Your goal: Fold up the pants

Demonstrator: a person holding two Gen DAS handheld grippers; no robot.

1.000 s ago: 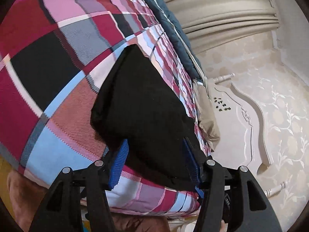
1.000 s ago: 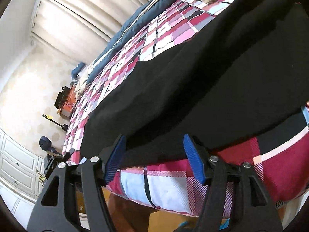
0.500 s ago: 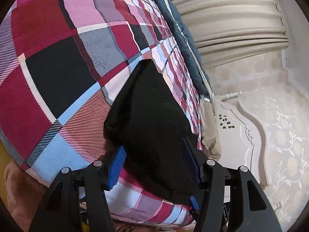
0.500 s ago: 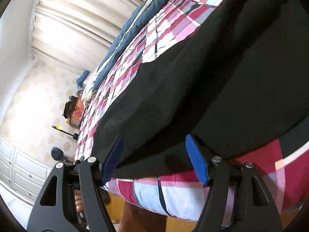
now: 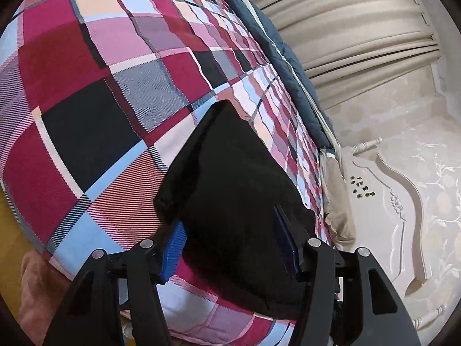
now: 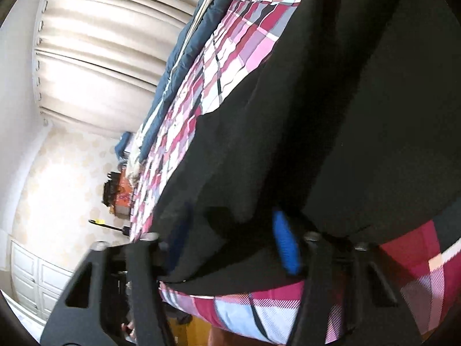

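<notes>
Black pants point(image 5: 230, 190) lie on a plaid bedspread point(image 5: 86, 115), near the bed's close edge, with a blue quilt point(image 5: 276, 52) along the far side and beige curtains point(image 5: 345, 28) behind.

Left view: one end of the garment is a narrow, squared-off strip, seemingly already doubled lengthwise. The left gripper point(image 5: 230, 245) straddles it, blue pads on either side of the cloth. The fabric sits between the jaws, but whether the pads actually press on it cannot be told from this angle.

Right view, motion-blurred: the right gripper point(image 6: 233, 245) has just been closing, its jaws well in over the pants' near hem point(image 6: 230, 265). Cloth is bunched up between the pads and looks pinched, so this reads as a fresh clench on the edge.

Progress, as a judgement: early to middle. The pants look laid out long across the bed and folded once leg over leg. Still to do: lift the gripped ends, carry one over the other crosswise, and smooth the stack. No crosswise fold is visible yet.

A carved white headboard point(image 5: 403, 201) stands at the bed's end.
</notes>
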